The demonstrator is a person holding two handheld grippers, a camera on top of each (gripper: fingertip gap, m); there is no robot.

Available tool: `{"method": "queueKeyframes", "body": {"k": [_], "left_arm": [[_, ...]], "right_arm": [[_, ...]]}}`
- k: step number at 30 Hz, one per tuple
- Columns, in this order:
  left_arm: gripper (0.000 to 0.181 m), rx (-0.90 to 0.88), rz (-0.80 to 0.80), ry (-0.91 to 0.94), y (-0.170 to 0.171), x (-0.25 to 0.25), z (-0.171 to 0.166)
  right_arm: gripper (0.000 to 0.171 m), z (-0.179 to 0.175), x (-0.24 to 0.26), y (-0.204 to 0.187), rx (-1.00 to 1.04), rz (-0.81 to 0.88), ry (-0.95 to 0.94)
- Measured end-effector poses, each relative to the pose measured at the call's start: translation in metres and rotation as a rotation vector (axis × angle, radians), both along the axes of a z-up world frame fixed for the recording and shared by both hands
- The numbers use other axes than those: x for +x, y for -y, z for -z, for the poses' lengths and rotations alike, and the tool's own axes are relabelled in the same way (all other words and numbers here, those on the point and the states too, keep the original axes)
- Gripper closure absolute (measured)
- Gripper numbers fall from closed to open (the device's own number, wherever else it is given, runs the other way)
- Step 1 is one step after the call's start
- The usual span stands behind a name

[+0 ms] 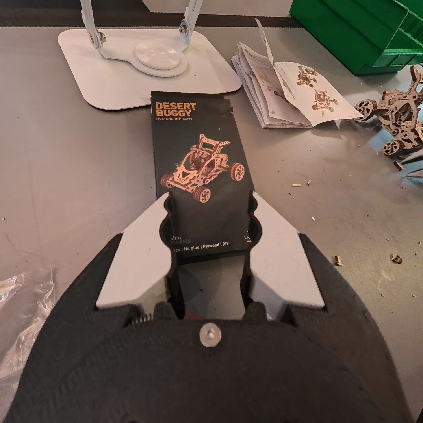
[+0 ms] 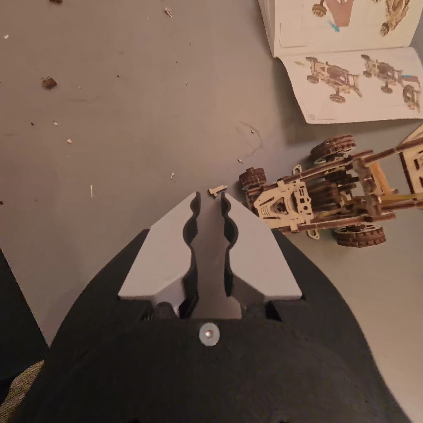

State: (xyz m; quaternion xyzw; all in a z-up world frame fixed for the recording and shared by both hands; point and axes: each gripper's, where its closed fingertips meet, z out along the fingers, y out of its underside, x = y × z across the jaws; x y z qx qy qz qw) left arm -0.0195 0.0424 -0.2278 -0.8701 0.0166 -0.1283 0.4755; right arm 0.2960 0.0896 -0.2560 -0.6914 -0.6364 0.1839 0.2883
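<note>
My left gripper (image 1: 210, 194) is open. Its fingers reach over the near end of a black flat box (image 1: 201, 160) with a picture of a wooden buggy, which lies on the grey table (image 1: 68, 183). The box's edges run under both fingertips; I cannot tell whether they touch. My right gripper (image 2: 210, 194) is open only a narrow gap and empty, low over the table (image 2: 114, 114). A small loose wooden piece (image 2: 217, 190) lies just beyond its tips. A wooden buggy model (image 2: 309, 201) stands just to the right of them; it also shows in the left wrist view (image 1: 398, 128).
An open instruction booklet (image 1: 295, 91) lies right of the box and shows in the right wrist view (image 2: 354, 87). A white stand base (image 1: 148, 68) sits behind the box. A green bin (image 1: 366, 34) is at the back right. Clear plastic wrap (image 1: 20, 309) lies at the left. Wood scraps (image 2: 48, 82) litter the table. The left gripper's tips are roughly 35 cm from the right gripper's.
</note>
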Motion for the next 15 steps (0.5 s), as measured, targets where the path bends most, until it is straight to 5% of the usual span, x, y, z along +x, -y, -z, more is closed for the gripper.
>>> {"method": "queueKeyframes", "body": {"k": [10,15], "left_arm": [[0.118,-0.001,-0.002,0.002,0.0,0.0,0.0],[0.118,-0.002,-0.002,0.005,0.0,0.0,0.0]], "right_arm": [[0.165,-0.001,-0.01,0.0,-0.073,0.003,-0.054],[0.165,-0.061,0.0,0.002,-0.142,-0.045,-0.206]]}}
